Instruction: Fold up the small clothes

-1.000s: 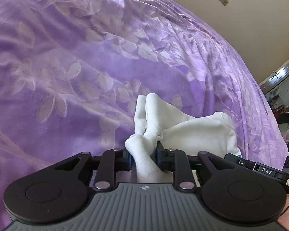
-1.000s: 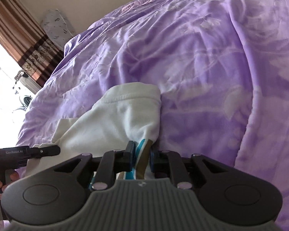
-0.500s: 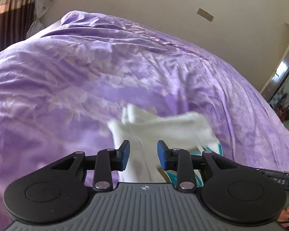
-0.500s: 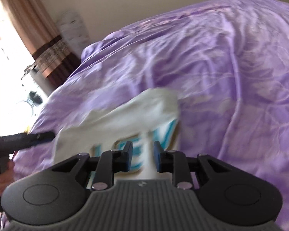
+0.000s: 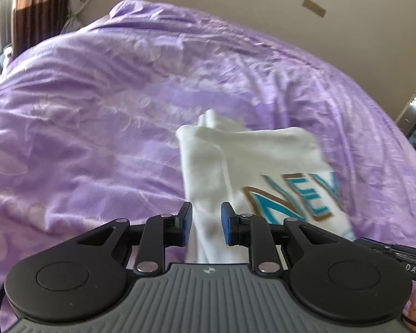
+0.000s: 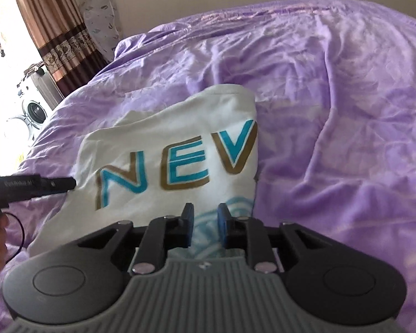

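The white shirt [image 6: 166, 149] lies folded on the purple bed [image 6: 332, 97], just ahead of both tools. The left tool [image 5: 206, 226] and right tool [image 6: 205, 226] are closing, gripping nothing. The soft, light cloth wrinkles easily; I would take its near hem.

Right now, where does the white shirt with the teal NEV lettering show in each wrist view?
Left wrist: white shirt lies right of centre, lettering at its right edge, reaching down between the left claw's fingers.
Right wrist: it sits centre-left, lettering facing the camera, its lower edge behind the right claw.
Shared landmark: the brown curtain at upper left, beyond the purple bedspread.
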